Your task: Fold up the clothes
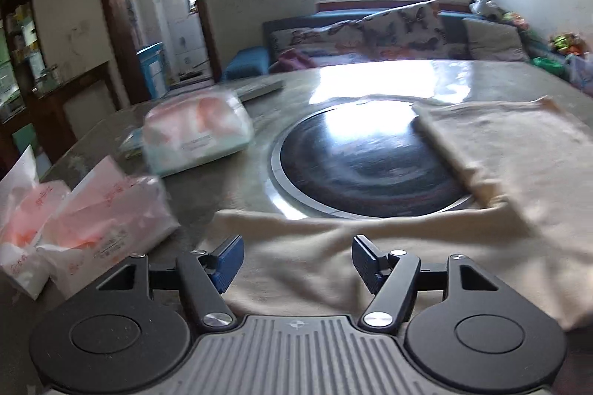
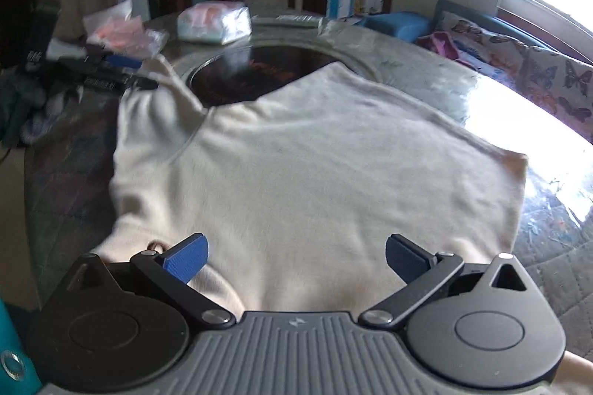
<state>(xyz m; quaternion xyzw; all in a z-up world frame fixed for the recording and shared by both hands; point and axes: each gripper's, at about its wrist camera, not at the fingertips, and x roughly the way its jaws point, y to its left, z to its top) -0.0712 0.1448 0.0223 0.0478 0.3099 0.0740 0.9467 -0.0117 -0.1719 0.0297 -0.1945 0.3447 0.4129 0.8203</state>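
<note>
I have my left gripper [image 1: 297, 261] spread wide, nothing between its blue pads [image 1: 229, 261], hanging just above the near edge of the cream shirt [image 1: 307, 265]. My right gripper [image 2: 296, 259] is spread wider still, also empty, poised over the shirt [image 2: 315, 180] at its near hem; I cannot tell whether either one touches the cloth. I count one shirt, lying flat on the round table [image 2: 437, 87], partly covering the dark burner [image 2: 259, 72] sunk into the middle. From the right view one sleeve [image 2: 148, 98] reaches past the burner's left side, where the left gripper [image 2: 111, 65] shows blurred at its end. From the left view a folded part of the shirt [image 1: 500, 142] lies over the burner's [image 1: 363, 157] right side. I count three soft packs: two pink ones [image 1: 92, 224] left of the burner near the table's edge, touching each other, and one pale one [image 1: 198, 139] farther back on the burner's left. A flat grey slab [image 1: 259, 87] lies just behind that pack. Beyond the table sits a couch [image 1: 370, 35] under the window.
</note>
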